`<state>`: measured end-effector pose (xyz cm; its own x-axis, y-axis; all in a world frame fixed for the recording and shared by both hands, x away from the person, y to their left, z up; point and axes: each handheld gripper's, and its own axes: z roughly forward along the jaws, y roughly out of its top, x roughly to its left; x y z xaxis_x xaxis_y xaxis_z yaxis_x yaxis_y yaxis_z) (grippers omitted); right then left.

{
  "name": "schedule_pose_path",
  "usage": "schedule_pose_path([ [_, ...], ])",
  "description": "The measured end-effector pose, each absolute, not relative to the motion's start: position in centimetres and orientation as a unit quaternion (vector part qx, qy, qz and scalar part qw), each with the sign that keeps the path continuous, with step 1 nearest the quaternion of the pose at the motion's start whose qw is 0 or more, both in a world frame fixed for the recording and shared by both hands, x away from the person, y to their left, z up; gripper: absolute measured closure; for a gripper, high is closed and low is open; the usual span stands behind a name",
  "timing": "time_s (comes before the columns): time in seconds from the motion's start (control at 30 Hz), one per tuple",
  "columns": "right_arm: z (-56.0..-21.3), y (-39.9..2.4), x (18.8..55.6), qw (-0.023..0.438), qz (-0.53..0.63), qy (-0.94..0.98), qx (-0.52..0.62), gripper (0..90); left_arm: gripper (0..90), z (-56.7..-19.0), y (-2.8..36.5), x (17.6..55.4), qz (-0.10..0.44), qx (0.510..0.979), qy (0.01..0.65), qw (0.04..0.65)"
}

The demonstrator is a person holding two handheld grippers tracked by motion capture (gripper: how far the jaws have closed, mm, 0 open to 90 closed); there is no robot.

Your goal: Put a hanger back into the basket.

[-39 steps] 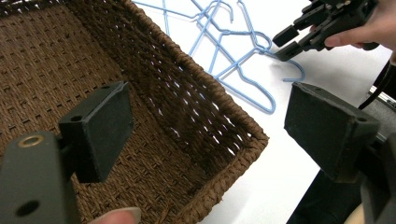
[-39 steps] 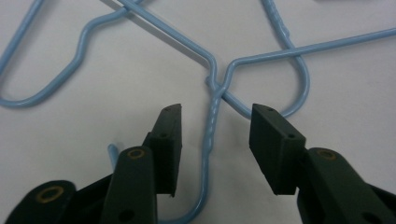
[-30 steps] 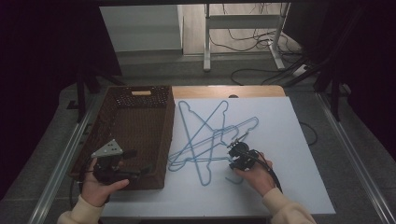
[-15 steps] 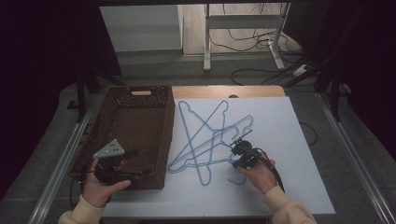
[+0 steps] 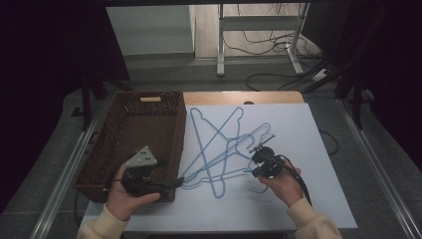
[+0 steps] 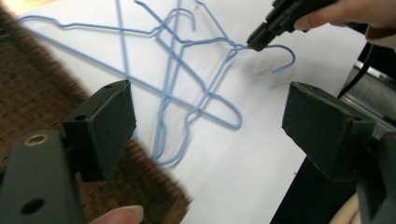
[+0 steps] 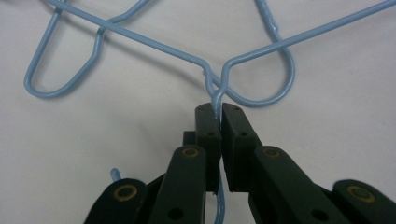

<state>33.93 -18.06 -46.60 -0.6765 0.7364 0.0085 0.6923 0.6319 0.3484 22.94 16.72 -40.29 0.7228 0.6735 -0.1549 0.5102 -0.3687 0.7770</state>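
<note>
Thin light-blue wire hanger (image 7: 219, 84): centre of frame on the white tabletop (image 5: 298, 199), neck clamped between the just-closed jaws of the right gripper (image 7: 215, 108). Left gripper (image 6: 210, 116): jaws wide apart, empty, lower left, over the brown woven basket (image 5: 149, 124).

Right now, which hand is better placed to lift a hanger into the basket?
Right: the right gripper already clamps a blue wire hanger at its neck. The left gripper is open, holding nothing, beside the wicker basket.
</note>
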Motion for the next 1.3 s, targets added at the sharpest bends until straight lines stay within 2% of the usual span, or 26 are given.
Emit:
schedule_pose_path([
  [0.6,-46.1,-17.9,33.6,0.061,0.155,0.909,0.382,86.1,19.1,-42.6,7.1,26.1,0.042,0.877,0.318,0.359],
  [1.0,-46.1,-17.9,33.5,0.061,0.155,0.912,0.375,86.1,21.8,-45.8,4.1,28.5,0.023,0.891,0.322,0.320],
  [1.3,-46.0,-17.8,33.4,0.062,0.155,0.914,0.369,86.1,29.3,-48.4,2.2,30.4,0.037,0.894,0.331,0.301],
])
